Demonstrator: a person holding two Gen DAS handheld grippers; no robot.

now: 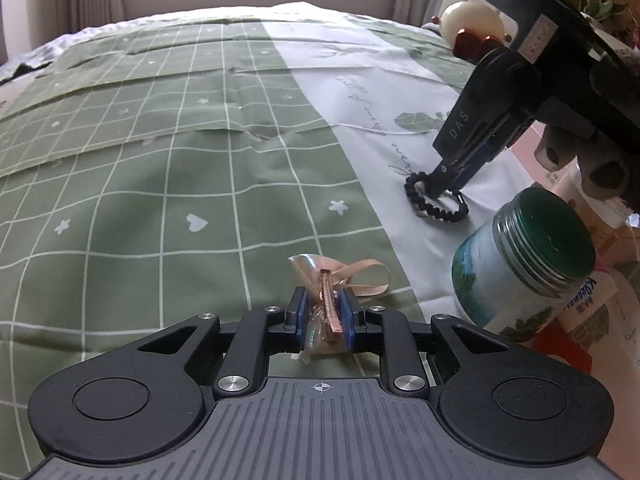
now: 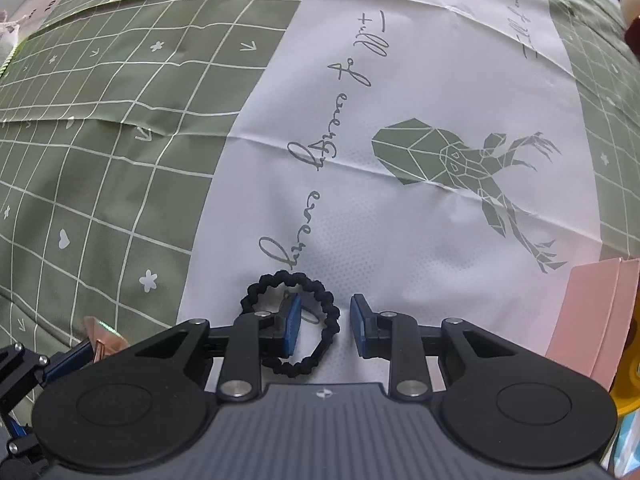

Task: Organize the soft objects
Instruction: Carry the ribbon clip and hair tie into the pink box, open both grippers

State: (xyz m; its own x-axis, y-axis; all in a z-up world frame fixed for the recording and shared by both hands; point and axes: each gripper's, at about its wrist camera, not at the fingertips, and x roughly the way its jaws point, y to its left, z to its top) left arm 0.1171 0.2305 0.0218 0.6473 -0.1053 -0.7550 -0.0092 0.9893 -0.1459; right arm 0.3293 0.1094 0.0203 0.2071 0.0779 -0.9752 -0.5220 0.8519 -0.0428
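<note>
My left gripper [image 1: 326,312] is shut on a pink ribbon hair clip [image 1: 330,292] with a copper toothed bar, low over the green checked bedspread [image 1: 160,184]. A black braided hair tie [image 2: 298,320] lies on the white strip of the bedspread. My right gripper [image 2: 325,326] is open over it: the left finger stands inside the loop, the right finger outside. In the left wrist view the right gripper [image 1: 448,178] points down onto the hair tie [image 1: 438,200]. The clip's edge shows at lower left in the right wrist view [image 2: 104,338].
A glass jar with a green lid [image 1: 524,272] lies tilted at the bed's right edge, beside a tissue pack [image 1: 584,300]. A pink box [image 2: 592,320] sits at the right. A cream plush toy [image 1: 472,24] is at the far right. Curtains hang behind.
</note>
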